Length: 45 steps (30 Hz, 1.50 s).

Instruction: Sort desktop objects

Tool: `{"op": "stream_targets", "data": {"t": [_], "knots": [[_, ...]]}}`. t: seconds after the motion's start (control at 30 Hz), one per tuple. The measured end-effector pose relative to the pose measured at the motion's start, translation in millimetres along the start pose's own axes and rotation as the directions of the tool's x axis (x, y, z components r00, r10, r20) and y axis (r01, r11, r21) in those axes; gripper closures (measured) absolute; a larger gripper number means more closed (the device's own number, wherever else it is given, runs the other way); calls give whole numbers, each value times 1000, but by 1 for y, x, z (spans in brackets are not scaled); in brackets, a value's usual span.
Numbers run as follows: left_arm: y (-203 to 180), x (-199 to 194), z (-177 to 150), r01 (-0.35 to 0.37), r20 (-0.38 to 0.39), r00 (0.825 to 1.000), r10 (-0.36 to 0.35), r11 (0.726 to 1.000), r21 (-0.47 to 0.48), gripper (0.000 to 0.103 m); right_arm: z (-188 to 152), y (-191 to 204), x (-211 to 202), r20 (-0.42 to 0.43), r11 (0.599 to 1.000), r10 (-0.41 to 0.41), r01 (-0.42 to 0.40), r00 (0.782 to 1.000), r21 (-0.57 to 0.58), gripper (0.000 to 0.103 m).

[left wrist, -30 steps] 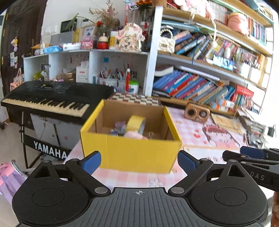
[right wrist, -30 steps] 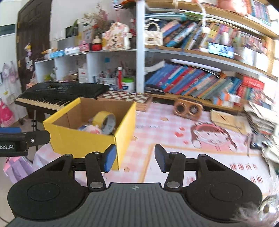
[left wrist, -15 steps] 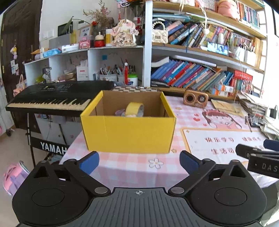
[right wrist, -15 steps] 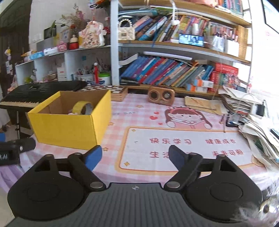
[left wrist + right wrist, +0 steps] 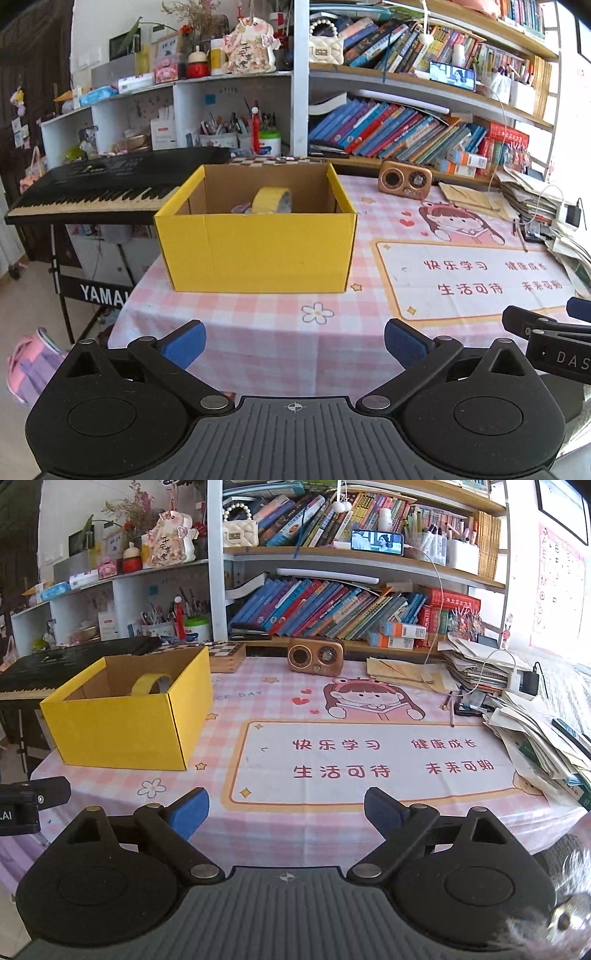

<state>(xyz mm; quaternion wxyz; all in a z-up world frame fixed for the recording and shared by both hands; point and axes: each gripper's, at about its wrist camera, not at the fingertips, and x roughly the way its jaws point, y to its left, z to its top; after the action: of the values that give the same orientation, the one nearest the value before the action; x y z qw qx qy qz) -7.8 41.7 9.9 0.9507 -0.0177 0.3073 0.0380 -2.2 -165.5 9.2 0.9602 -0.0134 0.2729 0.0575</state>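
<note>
Yellow box (image 5: 258,251): stood on the table's left part, at about 12 o'clock ahead of the left gripper and 10 o'clock from the right one; open top, no lid in view.
Tape roll (image 5: 272,200): stood on edge inside the box against its far wall, with something pale and pinkish beside it (too hidden by the box wall to name).
Left gripper (image 5: 293,343): jaws were opening and stood wide, nothing between the blue pads, only checked cloth beyond them.
Right gripper (image 5: 286,812): jaws were opening, wide too, nothing between them; it hung over the near edge of the printed mat (image 5: 369,760).
Table (image 5: 258,819): the stretch in front of both grippers carried no loose small thing that I could see.
Radio (image 5: 316,655): sat at 12 o'clock of the right gripper, near the shelf.
Paper pile (image 5: 535,731): slumped at 2 o'clock, with cables and a pen beside it.
Risk, judged: a reach toward the pile could snag a cable or set the sheets sliding.
Risk, judged: the box looked light; a gripper nudging its wall could push it toward the table's left edge.
Risk, judged: the two grippers were close, so crossing reaches could knock them together.
</note>
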Motion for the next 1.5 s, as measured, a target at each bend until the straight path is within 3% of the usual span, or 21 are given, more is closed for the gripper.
{"op": "stream_targets", "data": {"t": [0.13,1.5], "knots": [[-2,1,-2,31,-16,999,-31,999,5,0,-2,-1,-2,-7,1000,-3,3,1000,2,12],[-6,8,-3,48,-71,996,-47,999,12,0,-6,-4,6,-60,1000,-7,7,998,0,0]]}}
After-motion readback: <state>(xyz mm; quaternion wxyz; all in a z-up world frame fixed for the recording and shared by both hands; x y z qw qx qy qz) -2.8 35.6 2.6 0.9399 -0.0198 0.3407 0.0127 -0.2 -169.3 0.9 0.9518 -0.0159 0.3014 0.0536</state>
